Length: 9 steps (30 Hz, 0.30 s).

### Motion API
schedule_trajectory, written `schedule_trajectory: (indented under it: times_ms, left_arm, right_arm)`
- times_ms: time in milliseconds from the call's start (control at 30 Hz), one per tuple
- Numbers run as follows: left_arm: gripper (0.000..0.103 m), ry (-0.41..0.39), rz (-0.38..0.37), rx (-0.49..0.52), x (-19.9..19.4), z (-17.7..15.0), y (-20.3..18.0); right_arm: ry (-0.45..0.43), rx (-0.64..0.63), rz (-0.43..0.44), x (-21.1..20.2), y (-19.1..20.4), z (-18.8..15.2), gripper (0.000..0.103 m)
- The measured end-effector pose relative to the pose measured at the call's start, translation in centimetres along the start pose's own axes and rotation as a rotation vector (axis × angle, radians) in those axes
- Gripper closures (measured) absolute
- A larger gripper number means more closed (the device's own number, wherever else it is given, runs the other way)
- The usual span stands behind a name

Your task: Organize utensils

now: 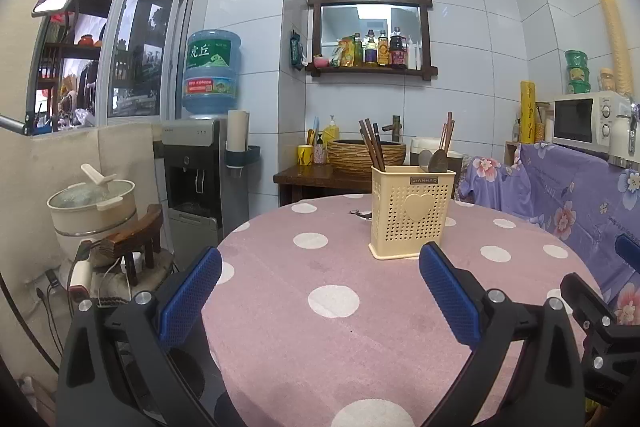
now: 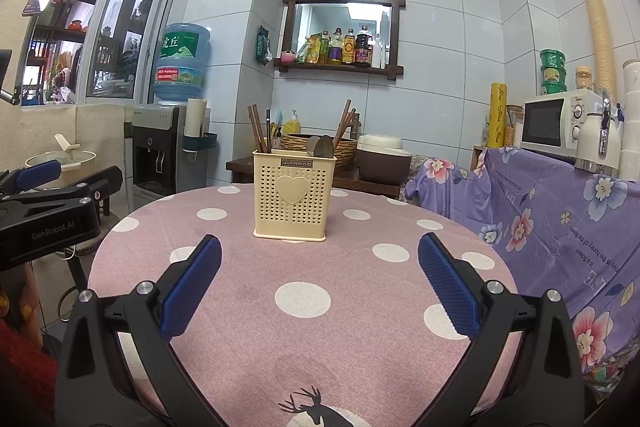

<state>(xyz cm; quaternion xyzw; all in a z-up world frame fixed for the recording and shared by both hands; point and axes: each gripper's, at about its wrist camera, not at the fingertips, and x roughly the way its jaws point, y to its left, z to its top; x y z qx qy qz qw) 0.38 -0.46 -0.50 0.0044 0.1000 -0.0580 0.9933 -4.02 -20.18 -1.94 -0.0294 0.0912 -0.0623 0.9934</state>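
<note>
Left wrist view shows the left tool (image 1: 320,259) low in the frame, its two blue fingers (image 1: 192,295) spread wide apart with nothing between them. It hangs over a round tabletop (image 1: 280,347) with a pink cloth and white dots. A cream utensil holder (image 1: 412,213) with little holes and a heart on its front stands upright right of the middle of the frame, near the far edge of the tabletop. Brown chopsticks (image 1: 372,147) stick up from its left side, and a spoon (image 1: 438,159) and more sticks lean in its right side. At the right edge of the frame a bit of the right tool (image 1: 592,311) shows. In the right wrist view the right tool (image 2: 320,259) is low in the frame too, its fingers also wide apart and holding nothing. The utensil holder (image 2: 294,197) sits in the middle of that frame, well beyond the fingertips. At the left edge the left tool (image 2: 60,187) pokes in. A microwave (image 2: 560,125) sits at the right.
</note>
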Motion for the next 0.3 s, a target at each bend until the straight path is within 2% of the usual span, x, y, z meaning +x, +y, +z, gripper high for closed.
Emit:
schedule_trajectory:
  times_ms: [300]
  left_arm:
    - [0.005, 0.021, 0.006, 0.009, 0.19, 0.15, -0.22]
  right_arm:
    - [0.0, 0.0, 0.001, 0.01, -0.02, -0.02, 0.006]
